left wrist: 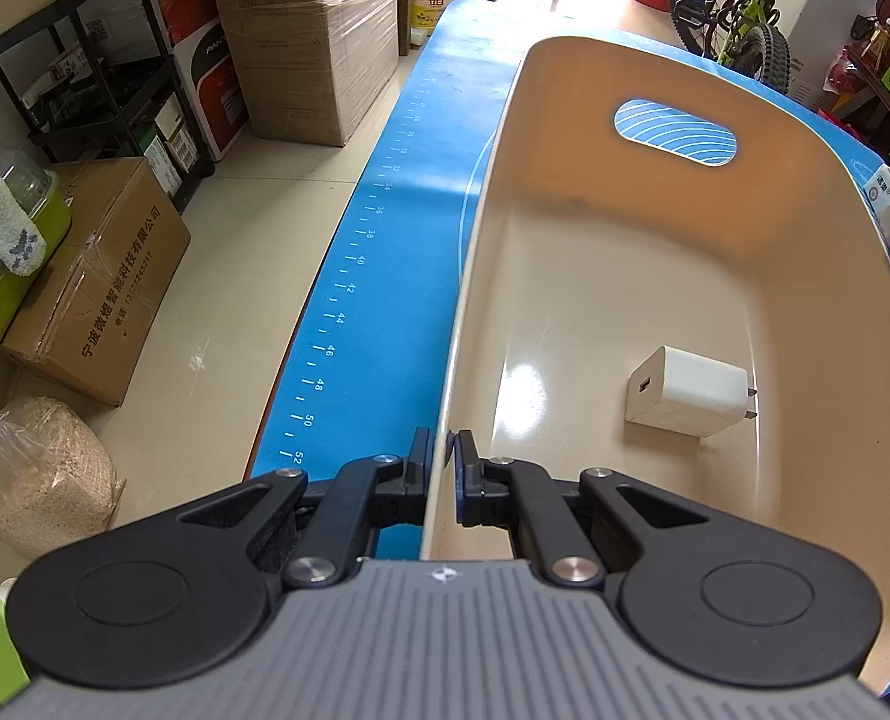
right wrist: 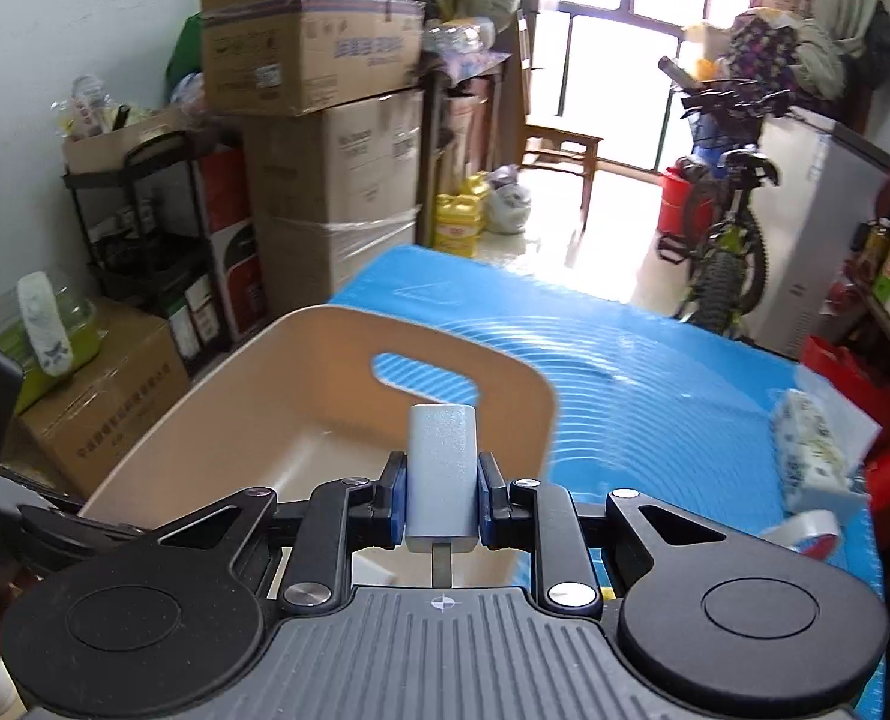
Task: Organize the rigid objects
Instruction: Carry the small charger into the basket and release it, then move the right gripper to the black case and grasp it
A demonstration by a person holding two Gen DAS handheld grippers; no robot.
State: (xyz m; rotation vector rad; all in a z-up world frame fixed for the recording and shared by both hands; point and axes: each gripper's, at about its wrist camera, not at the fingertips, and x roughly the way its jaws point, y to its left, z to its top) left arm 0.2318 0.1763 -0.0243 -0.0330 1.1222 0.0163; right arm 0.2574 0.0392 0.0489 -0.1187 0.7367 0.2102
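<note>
I see the bin (left wrist: 673, 240) floor open except a white charger (left wrist: 688, 393) near its right wall. Tissue pack (right wrist: 811, 450) and tape roll (right wrist: 805, 531) occupy the counter (right wrist: 655, 360) right of it.

One bin (left wrist: 565, 228), one white charger (left wrist: 688, 393), one silver block (right wrist: 441, 474).

1. The cream bin (left wrist: 655, 276) looked like smooth plastic, its floor glossy with a bright reflection.
2. The white charger (left wrist: 688, 394) had a matt plastic shell and metal prongs.
3. The grey block (right wrist: 442, 474) in the right gripper (right wrist: 442, 501) showed a finely grained, satin finish.
4. The blue mat (left wrist: 348, 276) appeared matt, with ridged curves.
5. The cardboard boxes (left wrist: 318, 36) were wrapped in shiny film.
</note>
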